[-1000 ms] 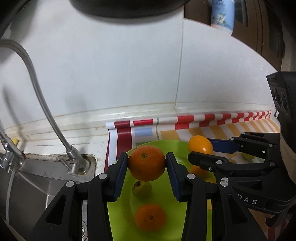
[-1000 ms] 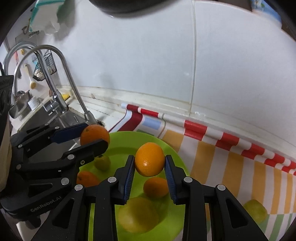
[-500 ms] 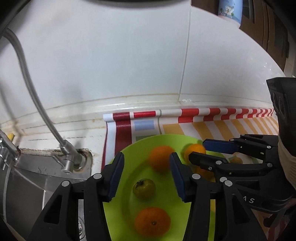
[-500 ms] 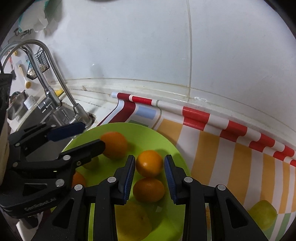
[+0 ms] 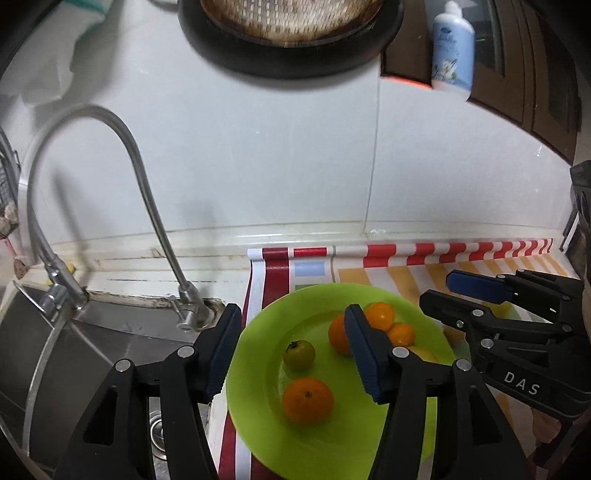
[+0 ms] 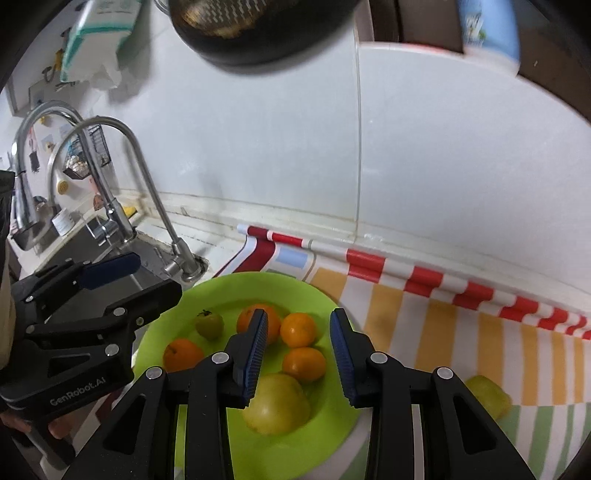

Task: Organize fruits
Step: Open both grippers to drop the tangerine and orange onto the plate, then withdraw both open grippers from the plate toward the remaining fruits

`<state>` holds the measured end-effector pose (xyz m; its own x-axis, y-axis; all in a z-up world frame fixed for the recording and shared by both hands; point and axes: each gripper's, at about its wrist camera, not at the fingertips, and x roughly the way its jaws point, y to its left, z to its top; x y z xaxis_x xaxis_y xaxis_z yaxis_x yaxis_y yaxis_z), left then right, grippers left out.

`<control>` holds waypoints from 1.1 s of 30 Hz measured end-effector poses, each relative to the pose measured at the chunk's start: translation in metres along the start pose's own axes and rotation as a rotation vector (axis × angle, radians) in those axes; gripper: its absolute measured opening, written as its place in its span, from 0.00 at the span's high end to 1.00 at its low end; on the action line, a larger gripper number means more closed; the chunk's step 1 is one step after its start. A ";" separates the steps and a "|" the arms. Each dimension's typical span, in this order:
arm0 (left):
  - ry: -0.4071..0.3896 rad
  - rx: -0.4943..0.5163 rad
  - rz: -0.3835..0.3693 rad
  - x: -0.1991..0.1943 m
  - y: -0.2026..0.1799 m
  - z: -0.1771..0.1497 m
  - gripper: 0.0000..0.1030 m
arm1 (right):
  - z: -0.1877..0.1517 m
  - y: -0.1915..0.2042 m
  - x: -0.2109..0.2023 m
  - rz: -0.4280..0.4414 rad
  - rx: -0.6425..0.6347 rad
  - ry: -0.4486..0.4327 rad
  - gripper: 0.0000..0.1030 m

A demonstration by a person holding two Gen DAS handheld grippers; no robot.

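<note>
Both grippers hang above a green plate (image 6: 325, 295) on a striped mat (image 6: 461, 332), each with its jaws apart and nothing between them. The left gripper (image 5: 291, 350) sits over the sink-side half of the plate, and the right gripper (image 6: 299, 350) over the middle of it; from each wrist camera the other tool shows at the edge.

On the plate lie four oranges. One orange (image 6: 183, 354) rests alone near the rim closest to the sink. The other three cluster toward the wall side: a back orange (image 6: 275, 321), partly hidden behind the right gripper's left finger, a middle orange (image 6: 298, 329) just beside it, and a front orange (image 6: 304, 363) touching or nearly touching the middle one (I cannot tell which). A small green fruit (image 6: 209, 325) with a dark stem cap sits between the lone orange and the cluster. A large yellow fruit (image 6: 277, 404) lies at the near part of the plate, below the right gripper's open jaws.

Off the plate, a yellow-green fruit (image 6: 487, 397) lies on the mat, well apart to the right.

A curved faucet (image 5: 147, 206) rises by the steel sink (image 5: 74, 362) to the left, a white tiled wall behind, a dark pan (image 5: 291, 33) hanging high on it.
</note>
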<state>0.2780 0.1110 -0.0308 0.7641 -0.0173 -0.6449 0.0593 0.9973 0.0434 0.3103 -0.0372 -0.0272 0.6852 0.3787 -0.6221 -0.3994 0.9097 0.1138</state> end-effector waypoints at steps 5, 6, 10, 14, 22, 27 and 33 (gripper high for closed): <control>-0.043 0.004 -0.004 -0.032 -0.007 -0.001 0.38 | -0.004 0.005 -0.034 0.003 0.010 -0.049 0.62; -0.051 0.002 -0.006 -0.037 -0.009 -0.001 0.35 | -0.006 0.005 -0.042 0.001 0.017 -0.061 0.58; -0.083 -0.008 -0.015 -0.061 -0.015 -0.004 0.31 | -0.013 0.005 -0.071 -0.014 0.034 -0.107 0.54; -0.108 -0.004 -0.024 -0.083 -0.024 -0.011 0.26 | -0.024 0.007 -0.101 -0.062 0.036 -0.155 0.46; -0.129 0.020 -0.042 -0.114 -0.042 -0.026 0.18 | -0.050 0.004 -0.148 -0.116 0.074 -0.204 0.37; -0.157 0.039 -0.038 -0.128 -0.055 -0.035 0.16 | -0.067 -0.005 -0.164 -0.151 0.111 -0.207 0.36; -0.192 0.073 -0.055 -0.136 -0.075 -0.044 0.14 | -0.087 -0.018 -0.178 -0.207 0.128 -0.200 0.36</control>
<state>0.1415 0.0414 0.0204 0.8664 -0.0921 -0.4908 0.1455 0.9868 0.0715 0.1422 -0.1357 0.0138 0.8551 0.1978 -0.4792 -0.1677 0.9802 0.1054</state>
